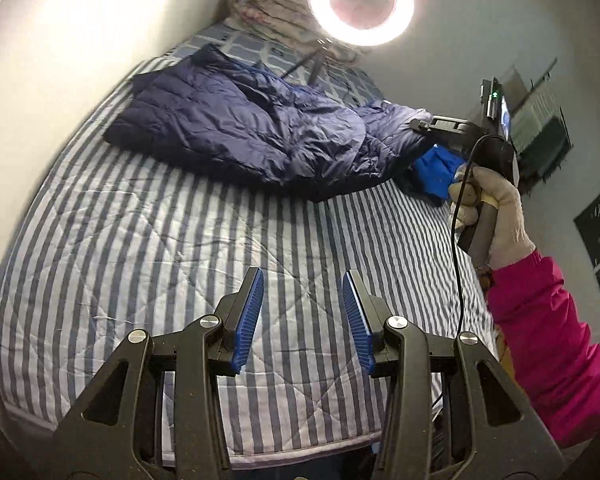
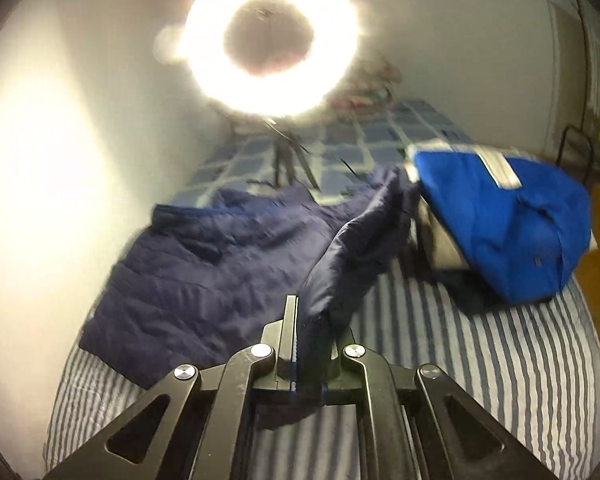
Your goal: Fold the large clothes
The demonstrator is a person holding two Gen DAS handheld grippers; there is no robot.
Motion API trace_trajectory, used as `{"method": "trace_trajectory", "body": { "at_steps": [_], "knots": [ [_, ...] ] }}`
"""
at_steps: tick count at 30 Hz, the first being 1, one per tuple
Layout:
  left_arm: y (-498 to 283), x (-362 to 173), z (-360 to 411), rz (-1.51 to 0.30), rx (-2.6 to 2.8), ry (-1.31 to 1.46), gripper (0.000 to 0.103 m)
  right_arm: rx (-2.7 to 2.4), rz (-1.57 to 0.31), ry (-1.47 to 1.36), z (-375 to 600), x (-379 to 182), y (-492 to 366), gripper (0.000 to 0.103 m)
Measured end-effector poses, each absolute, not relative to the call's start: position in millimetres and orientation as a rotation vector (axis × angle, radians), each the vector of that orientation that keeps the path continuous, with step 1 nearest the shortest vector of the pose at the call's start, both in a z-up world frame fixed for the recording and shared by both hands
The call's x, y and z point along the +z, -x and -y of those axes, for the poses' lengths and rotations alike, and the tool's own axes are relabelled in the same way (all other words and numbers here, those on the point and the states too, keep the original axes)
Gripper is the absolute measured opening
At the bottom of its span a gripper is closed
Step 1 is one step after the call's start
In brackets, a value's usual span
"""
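The navy quilted jacket (image 1: 236,128) lies crumpled across the far half of the striped bedspread (image 1: 148,240), its left edge close to the white wall (image 1: 60,40); the near half of the bed is bare. The left gripper (image 1: 303,320) hovers partly open over that bare stretch, holding nothing. The right gripper (image 2: 314,332) is clamped on a lifted fold of the jacket. A bright blue garment (image 2: 500,216) sits beside it, near the bed's right edge. A ring light (image 2: 272,36) glares at the head. No writing is legible.

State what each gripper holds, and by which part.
The right gripper is shut on the navy puffer jacket, pinching a sleeve-like fold at its near right edge. The left gripper is open and holds nothing.
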State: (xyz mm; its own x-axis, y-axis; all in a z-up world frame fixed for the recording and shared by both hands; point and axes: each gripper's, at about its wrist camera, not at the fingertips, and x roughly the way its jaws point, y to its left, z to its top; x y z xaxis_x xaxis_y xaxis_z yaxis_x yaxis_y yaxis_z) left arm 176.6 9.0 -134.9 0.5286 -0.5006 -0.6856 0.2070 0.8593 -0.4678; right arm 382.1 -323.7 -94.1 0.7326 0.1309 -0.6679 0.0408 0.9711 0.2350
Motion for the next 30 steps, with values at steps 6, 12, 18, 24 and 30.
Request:
{"method": "trace_trajectory", "body": {
  "at_steps": [6,12,18,24,30],
  "knots": [
    [-167.9,-136.9,-29.0,-0.927,-0.417,0.373,0.042,0.116,-0.671,-0.169,254.5,-61.1,-410.6,0.004],
    [-160.1,-132.7,-50.0,-0.906,-0.405,0.398,0.042,0.270,-0.635,-0.067,148.2,-50.1,-440.3,0.004],
    [-152.5,-128.2,-59.2,-0.893,-0.401,0.402,0.042,0.467,-0.692,0.051,26.9,-82.5,-465.7,0.004],
    [-149.4,-123.8,-62.1,-0.882,-0.396,0.398,0.042,0.598,-0.814,0.101,-49.3,-146.8,-483.4,0.003],
    [-151.4,-123.2,-63.4,-0.876,-0.378,0.407,0.042,0.658,-0.881,0.116,-73.4,-188.5,-488.2,0.003]
  ]
}}
